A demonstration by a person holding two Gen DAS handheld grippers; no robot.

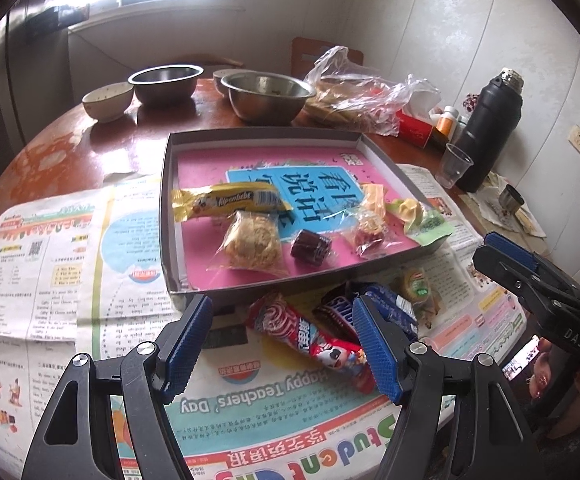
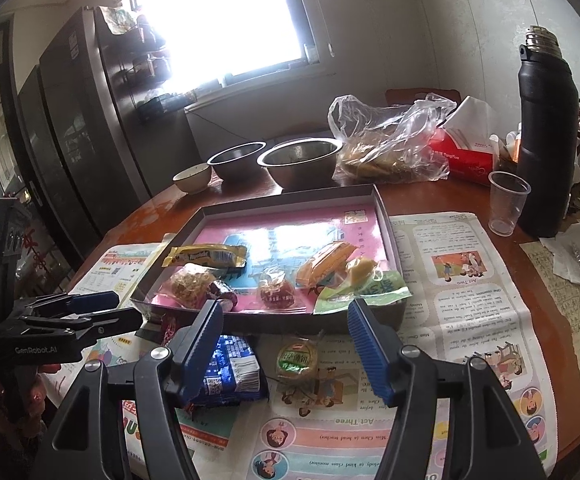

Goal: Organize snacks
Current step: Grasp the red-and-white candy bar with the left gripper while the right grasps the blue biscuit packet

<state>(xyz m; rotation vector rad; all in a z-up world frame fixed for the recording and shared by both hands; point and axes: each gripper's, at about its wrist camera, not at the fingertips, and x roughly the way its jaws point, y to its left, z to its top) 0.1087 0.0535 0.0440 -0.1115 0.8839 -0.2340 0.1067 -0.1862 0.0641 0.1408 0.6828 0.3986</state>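
Note:
A shallow grey box (image 1: 165, 200) (image 2: 390, 220) with a pink book as its floor holds several snacks: a yellow Alpenliebe pack (image 1: 229, 197) (image 2: 205, 256), a clear-wrapped pastry (image 1: 251, 240), a dark wrapped candy (image 1: 310, 247), a red one (image 2: 275, 292), an orange pack (image 2: 324, 262) and a green-yellow pack (image 1: 418, 214). On the newspaper in front of the box lie a red snack bar (image 1: 310, 338), a blue packet (image 1: 386, 300) (image 2: 231, 372) and a small green round snack (image 1: 416, 286) (image 2: 297, 360). My left gripper (image 1: 281, 344) is open over the red bar. My right gripper (image 2: 285, 346) is open above the green snack.
Behind the box stand two steel bowls (image 1: 267, 94) (image 1: 165, 82), a white bowl (image 1: 107, 100), a plastic bag of food (image 1: 354, 96), a red tissue box (image 2: 462, 156), a clear cup (image 2: 508, 202) and a black flask (image 2: 546, 136). Newspaper (image 1: 49, 264) covers the round wooden table.

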